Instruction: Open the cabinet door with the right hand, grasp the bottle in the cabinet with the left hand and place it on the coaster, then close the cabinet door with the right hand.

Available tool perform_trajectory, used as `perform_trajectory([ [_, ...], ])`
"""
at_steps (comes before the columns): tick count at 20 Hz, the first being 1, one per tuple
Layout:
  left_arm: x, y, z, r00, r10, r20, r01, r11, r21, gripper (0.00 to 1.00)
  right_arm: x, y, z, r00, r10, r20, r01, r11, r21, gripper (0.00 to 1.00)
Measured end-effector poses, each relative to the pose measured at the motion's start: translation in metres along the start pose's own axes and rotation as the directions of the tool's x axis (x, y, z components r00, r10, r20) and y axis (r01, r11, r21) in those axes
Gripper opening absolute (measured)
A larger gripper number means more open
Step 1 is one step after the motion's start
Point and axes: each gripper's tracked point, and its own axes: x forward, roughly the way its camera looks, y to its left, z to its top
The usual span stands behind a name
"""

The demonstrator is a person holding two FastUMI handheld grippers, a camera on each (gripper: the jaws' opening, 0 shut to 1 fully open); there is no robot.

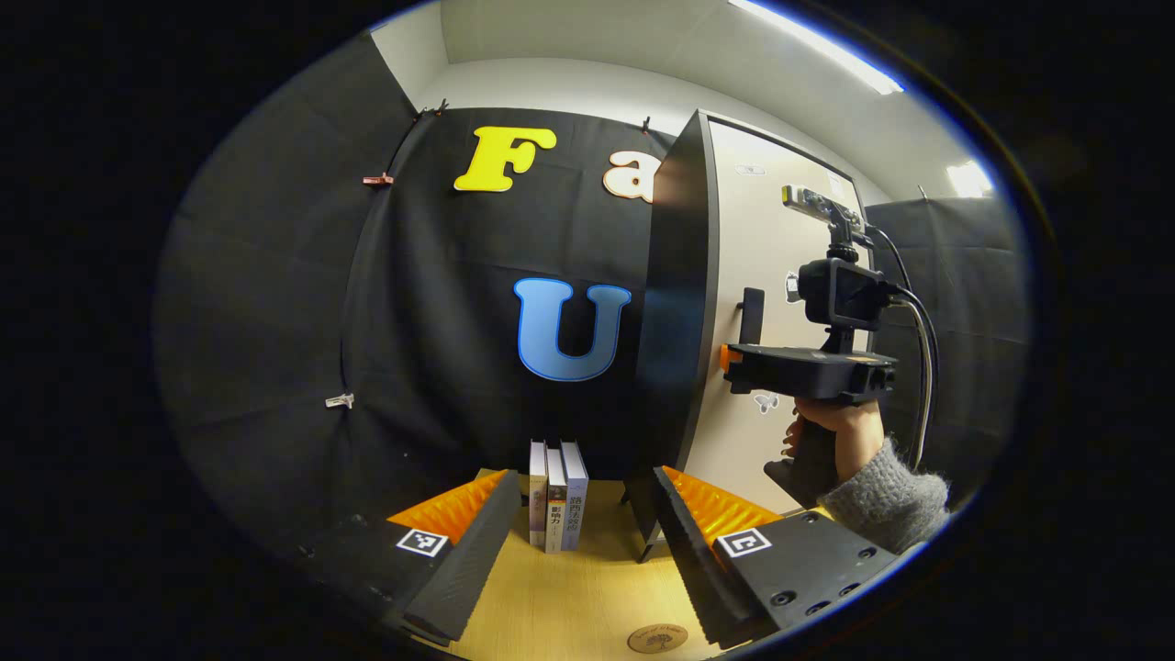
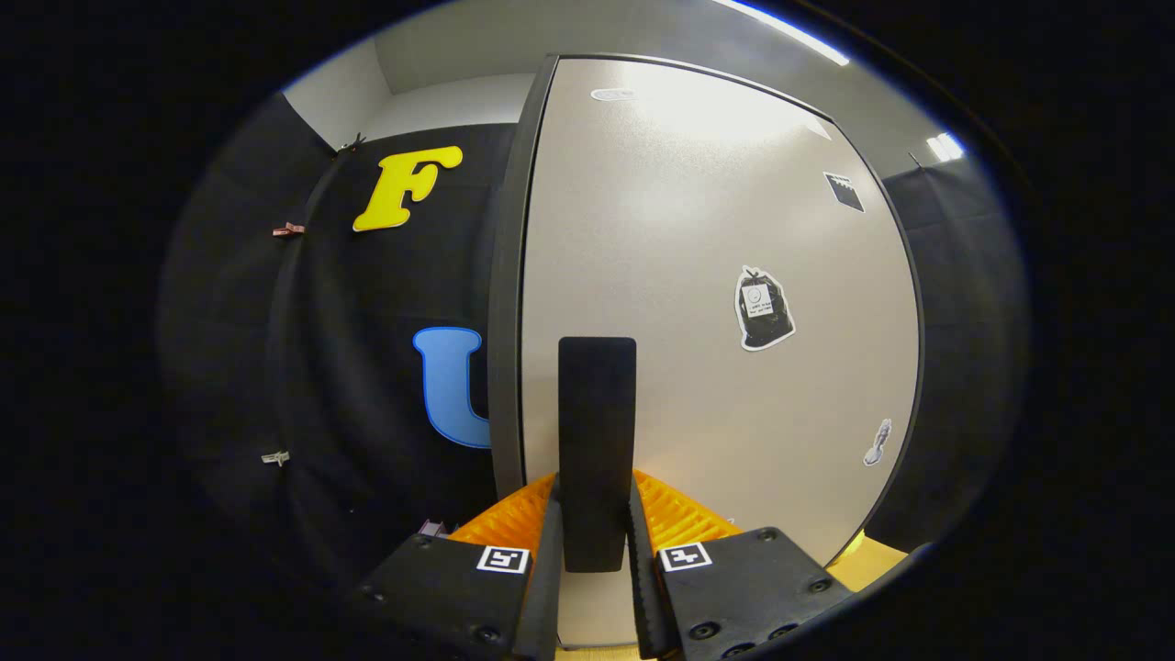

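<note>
The tall cabinet stands on the wooden table, its pale door facing my right gripper. A black vertical handle sits between the fingers of my right gripper, which press on it from both sides. In the left gripper view, a hand in a grey sleeve holds that right gripper against the handle. My left gripper hangs open over the table, nothing between its fingers. A round brown coaster lies on the table just below it. The door hides the cabinet's inside.
Three upright books stand at the back of the wooden table, left of the cabinet. Stickers dot the door. The black cloth wall closes the booth behind and to the left.
</note>
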Motion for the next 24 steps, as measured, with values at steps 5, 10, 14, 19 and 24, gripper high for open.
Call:
perform_trajectory([
  [5,-0.004,0.002,-0.001,1.0,0.009,-0.002,-0.009,1.0,-0.014,0.91,-0.005,0.0,0.0,0.999,0.035,-0.009,-0.035,0.999,-0.021,0.2],
  [10,-0.006,-0.004,0.006,1.0,-0.007,0.008,0.007,1.0,-0.01,0.91,-0.027,0.002,0.002,0.995,0.095,-0.022,-0.095,0.995,-0.019,0.21],
  [14,-0.027,-0.024,0.006,0.999,-0.028,0.017,0.028,1.0,0.002,0.91,-0.061,-0.007,0.005,0.991,0.128,-0.025,-0.128,0.992,-0.007,0.2],
  [19,-0.039,-0.046,0.013,0.997,-0.073,0.026,0.073,0.997,0.016,0.9,-0.108,-0.031,0.009,0.987,0.158,-0.032,-0.158,0.987,-0.006,0.2],
  [24,-0.052,-0.072,0.016,0.991,-0.131,0.032,0.13,0.991,0.04,0.9,-0.146,-0.059,0.012,0.987,0.161,-0.028,-0.161,0.987,-0.007,0.2],
])
